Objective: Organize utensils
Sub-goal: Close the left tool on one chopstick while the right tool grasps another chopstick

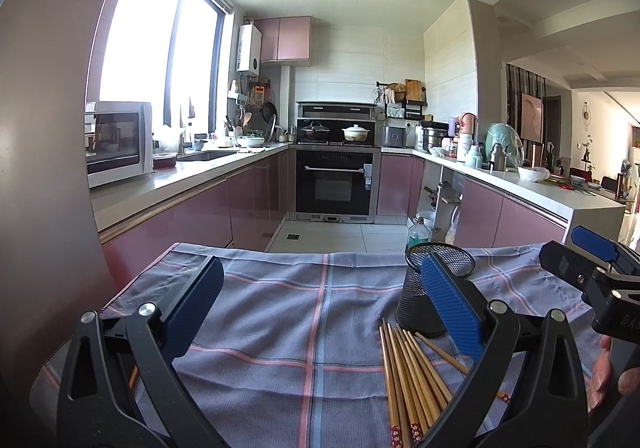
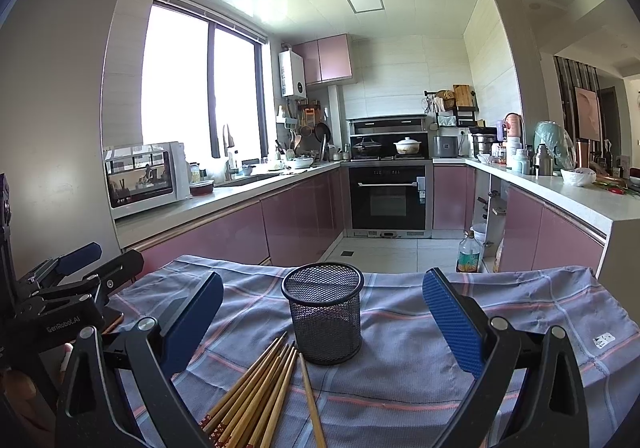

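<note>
1. Your left gripper (image 1: pixel 320 308) is spread wide, blue pads far apart, nothing between them and nothing touched; it hangs over bare plaid cloth (image 1: pixel 280 328), left of the utensils.
2. Chopsticks (image 2: pixel 256 392): a loose bundle of bamboo sticks lying flat on the cloth, roughly a dozen (exact count not readable, since the ends overlap and run out of frame). In your right wrist view the long axis runs from the patterned red ends at the lower left up toward the holder, plain tips fanned near its base. One stick lies apart on the bundle's right, pointing almost straight away from you.
3. Mesh holder (image 2: pixel 323 316): one black wire cup, upright, mouth open, standing on the cloth just beyond the stick tips. Whether any tip touches its base cannot be told.
4. Your right gripper (image 2: pixel 323 312) is likewise released, jaws wide, framing the holder without contact, holding nothing.
</note>
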The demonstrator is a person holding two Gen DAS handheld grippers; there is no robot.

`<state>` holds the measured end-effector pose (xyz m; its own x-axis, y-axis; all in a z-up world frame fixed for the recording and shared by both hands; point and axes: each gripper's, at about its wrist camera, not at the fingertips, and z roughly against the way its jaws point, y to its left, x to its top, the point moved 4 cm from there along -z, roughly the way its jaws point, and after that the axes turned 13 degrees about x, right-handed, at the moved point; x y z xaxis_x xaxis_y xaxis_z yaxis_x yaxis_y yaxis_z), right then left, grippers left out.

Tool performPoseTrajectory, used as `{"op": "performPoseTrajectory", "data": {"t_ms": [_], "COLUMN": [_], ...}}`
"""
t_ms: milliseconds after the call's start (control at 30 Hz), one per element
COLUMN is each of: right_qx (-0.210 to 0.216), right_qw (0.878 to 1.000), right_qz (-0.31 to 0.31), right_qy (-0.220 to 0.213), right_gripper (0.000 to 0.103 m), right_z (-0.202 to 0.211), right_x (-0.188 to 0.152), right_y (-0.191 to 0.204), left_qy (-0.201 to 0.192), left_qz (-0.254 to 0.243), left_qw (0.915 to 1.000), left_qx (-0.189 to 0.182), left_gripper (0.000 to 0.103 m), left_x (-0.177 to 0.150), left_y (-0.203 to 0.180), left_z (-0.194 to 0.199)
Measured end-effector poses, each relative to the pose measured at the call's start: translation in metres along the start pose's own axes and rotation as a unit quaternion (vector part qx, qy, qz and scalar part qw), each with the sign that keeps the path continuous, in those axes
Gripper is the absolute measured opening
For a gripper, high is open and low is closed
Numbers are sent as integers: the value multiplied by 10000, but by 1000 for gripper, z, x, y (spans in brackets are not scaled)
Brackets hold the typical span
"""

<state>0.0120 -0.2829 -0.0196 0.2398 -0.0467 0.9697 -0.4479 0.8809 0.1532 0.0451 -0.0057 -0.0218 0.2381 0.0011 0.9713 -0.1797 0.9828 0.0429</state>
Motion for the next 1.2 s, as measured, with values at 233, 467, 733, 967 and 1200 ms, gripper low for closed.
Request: {"op": "performPoseTrajectory", "data": {"t_ms": [233, 467, 733, 967, 1200], "right_qx": [57, 178, 436, 492, 520], "right_qw": [9968, 9765, 9526, 9404, 9384], "right_qz": [-105, 33, 139, 135, 131], "right_qy": [790, 2146, 3008, 3362, 3413], "right_gripper": [97, 77, 54, 42, 40], "right_z": [-16, -50, -78, -94, -102], "right_x": [-20, -63, -98, -110, -113], "right_y": [-18, -22, -15, -15, -18], "left_qy": [781, 1722, 2416, 2703, 2871], "left_qz": [-508, -1064, -1489, -1770, -1894], "left_qw": [9951, 9768, 9536, 9388, 9291], "left_qx": [-326, -702, -1005, -1197, -1356], "left_gripper": [97, 79, 59, 55, 46], "left_x": [-29, -75, -107, -115, -113], "left_y": [-13, -36, -61, -73, -77], "left_z": [-27, -68, -98, -111, -120]}}
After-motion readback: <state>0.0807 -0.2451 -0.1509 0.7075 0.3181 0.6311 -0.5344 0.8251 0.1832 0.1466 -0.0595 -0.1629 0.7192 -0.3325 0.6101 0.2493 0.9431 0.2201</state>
